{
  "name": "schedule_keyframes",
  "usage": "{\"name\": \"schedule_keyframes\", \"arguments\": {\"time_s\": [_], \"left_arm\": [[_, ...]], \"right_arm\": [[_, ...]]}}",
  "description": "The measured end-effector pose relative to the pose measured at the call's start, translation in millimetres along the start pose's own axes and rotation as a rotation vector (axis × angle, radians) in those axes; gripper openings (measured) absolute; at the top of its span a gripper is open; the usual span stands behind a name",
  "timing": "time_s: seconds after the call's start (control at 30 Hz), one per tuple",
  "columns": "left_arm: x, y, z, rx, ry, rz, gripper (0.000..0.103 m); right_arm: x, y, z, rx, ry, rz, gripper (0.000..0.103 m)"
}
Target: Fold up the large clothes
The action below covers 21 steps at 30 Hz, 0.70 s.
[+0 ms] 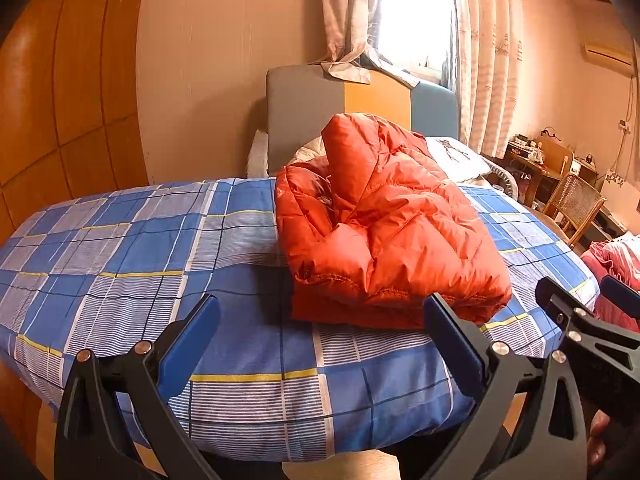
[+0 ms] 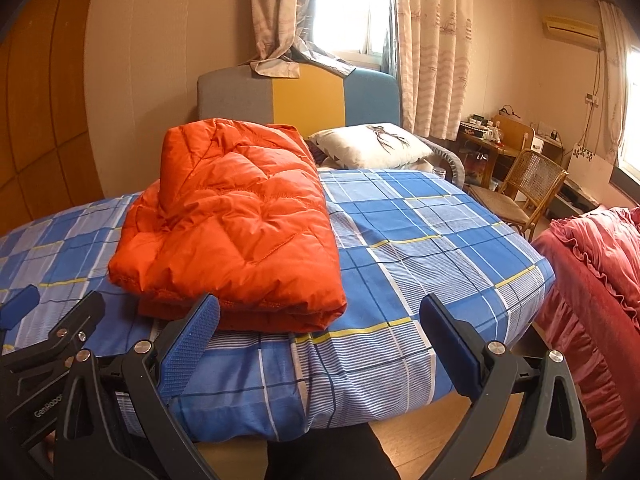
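An orange puffer jacket lies folded into a thick bundle on the blue checked bed sheet. In the right wrist view the jacket sits left of centre on the sheet. My left gripper is open, held back from the foot of the bed, with the jacket's near edge just beyond its fingertips. Nothing is between its blue pads. My right gripper is open too, with the jacket's near corner behind its left pad. The other gripper shows at each view's edge.
A white pillow and a grey, yellow and blue headboard stand at the bed's far end. A wicker chair and cluttered desk are at the right. A second bed with pink ruffled cover lies close on the right.
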<state>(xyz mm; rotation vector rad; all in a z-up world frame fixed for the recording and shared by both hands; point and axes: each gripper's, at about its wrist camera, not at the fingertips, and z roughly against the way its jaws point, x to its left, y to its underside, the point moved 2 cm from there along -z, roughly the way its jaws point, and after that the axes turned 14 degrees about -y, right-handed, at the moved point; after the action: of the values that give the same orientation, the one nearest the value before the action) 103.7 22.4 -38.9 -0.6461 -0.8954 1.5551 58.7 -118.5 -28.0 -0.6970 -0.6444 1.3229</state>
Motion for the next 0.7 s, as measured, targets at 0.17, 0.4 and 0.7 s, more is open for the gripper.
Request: {"name": "schedule_keyframes", "arguments": {"time_s": [0.17, 0.4, 0.7], "left_arm": [[1.5, -1.1, 2.3, -0.010, -0.001, 0.000, 0.101], [2.3, -0.7, 4.1, -0.013, 0.006, -0.004, 0.101], [4.5, -1.1, 7.5, -0.022, 0.010, 0.000, 0.101]], "right_arm": [[1.0, 0.4, 1.9, -0.004, 0.000, 0.003, 0.100], [2.0, 0.4, 3.5, -0.008, 0.001, 0.006, 0.100], [2.4, -2.1, 5.2, -0.013, 0.003, 0.011, 0.100]]}}
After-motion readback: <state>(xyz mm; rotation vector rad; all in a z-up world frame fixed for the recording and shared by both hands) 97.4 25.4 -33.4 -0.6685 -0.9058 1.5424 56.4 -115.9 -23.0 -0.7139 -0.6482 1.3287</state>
